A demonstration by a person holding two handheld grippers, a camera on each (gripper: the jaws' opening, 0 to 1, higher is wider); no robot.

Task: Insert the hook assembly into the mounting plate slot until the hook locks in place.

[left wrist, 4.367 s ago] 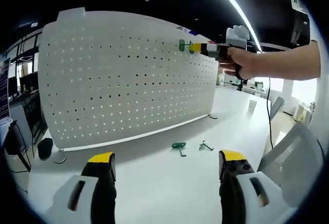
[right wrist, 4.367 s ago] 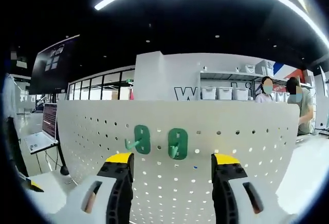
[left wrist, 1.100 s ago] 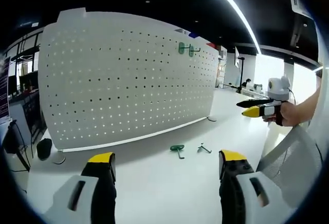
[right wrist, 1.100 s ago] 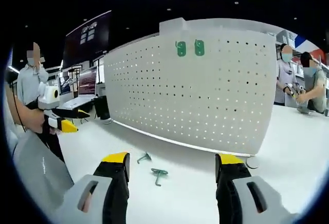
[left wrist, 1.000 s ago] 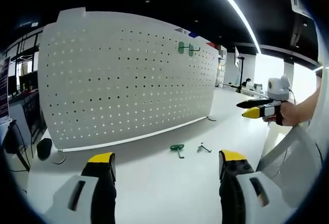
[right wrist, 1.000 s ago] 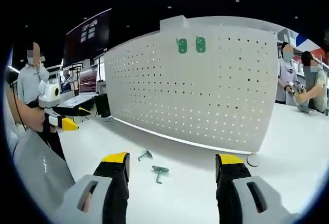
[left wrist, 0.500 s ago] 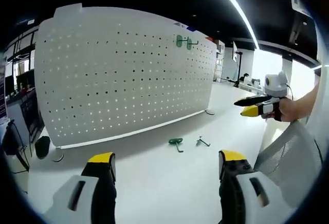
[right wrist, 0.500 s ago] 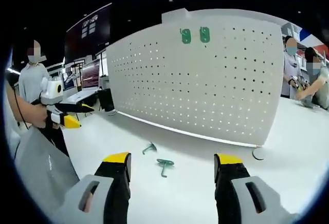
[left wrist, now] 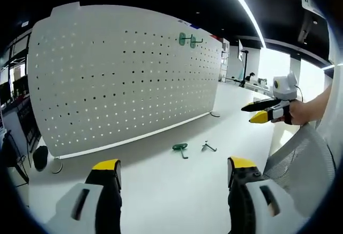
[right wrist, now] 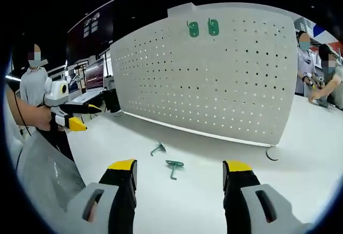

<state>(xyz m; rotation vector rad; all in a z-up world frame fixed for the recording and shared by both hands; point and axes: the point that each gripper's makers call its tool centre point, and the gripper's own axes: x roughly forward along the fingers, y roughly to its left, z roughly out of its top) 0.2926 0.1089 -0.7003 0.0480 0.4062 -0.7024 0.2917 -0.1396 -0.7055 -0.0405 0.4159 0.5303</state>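
A white pegboard (left wrist: 123, 78) (right wrist: 225, 83) stands upright on the white table (left wrist: 161, 191). Two green hooks (left wrist: 187, 39) (right wrist: 202, 28) hang side by side near its top edge. A loose green hook (left wrist: 180, 148) (right wrist: 174, 167) and a smaller grey-green hook (left wrist: 208, 147) (right wrist: 157, 149) lie on the table in front of the board. My left gripper (left wrist: 174, 165) is open and holds nothing, well back from the board. My right gripper (right wrist: 179, 167) is open too and holds nothing. Each gripper also shows in the other's view, held in a hand: the right gripper (left wrist: 262, 111) and the left gripper (right wrist: 72, 121).
A grey mesh chair back (left wrist: 300, 164) (right wrist: 48, 175) sits close to both grippers. The board's round foot (right wrist: 274, 153) rests on the table. Two people (right wrist: 321, 67) stand past the board's right end. Monitors and shelves (right wrist: 88, 78) lie behind its left end.
The right gripper has drawn back from the board's top, where both green hooks stay mounted. Over the last second both cameras drifted slightly; the loose hooks lie where they were.
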